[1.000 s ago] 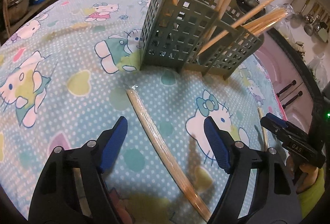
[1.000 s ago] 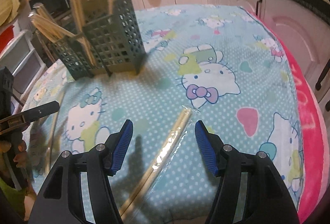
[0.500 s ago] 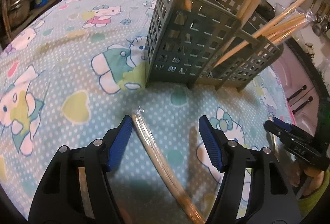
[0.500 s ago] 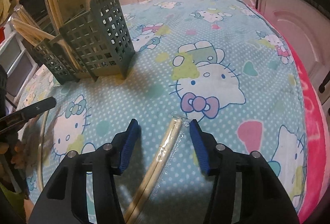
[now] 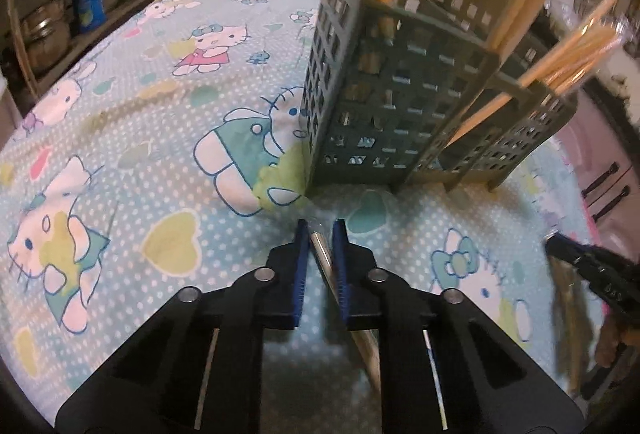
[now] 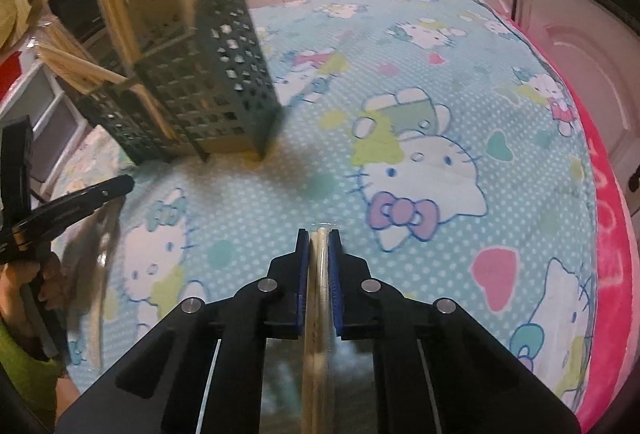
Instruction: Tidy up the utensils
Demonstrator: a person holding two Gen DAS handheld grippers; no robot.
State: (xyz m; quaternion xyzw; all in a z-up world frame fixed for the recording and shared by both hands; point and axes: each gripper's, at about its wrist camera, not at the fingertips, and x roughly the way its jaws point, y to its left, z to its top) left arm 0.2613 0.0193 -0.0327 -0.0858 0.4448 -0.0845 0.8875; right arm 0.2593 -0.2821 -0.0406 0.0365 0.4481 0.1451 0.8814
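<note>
Several wooden utensils already stand in the green caddy (image 5: 404,102). In front of it on the bench (image 5: 132,138), the left claw (image 5: 322,234) and right claw (image 6: 319,240) have just closed on two wrapped chopstick pairs (image 5: 326,254) (image 6: 318,274), neither yet slotted in.

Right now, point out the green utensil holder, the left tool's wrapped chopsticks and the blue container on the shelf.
green utensil holder (image 5: 384,114): left wrist view, front grid wall.
wrapped chopsticks (image 5: 322,244): left wrist view, tip between pads.
blue container (image 5: 89,5): left wrist view, its side.

Wrapped chopstick pairs (image 5: 326,254) (image 6: 318,250) flat on cloth; others upright in green caddy (image 5: 400,114)
</note>
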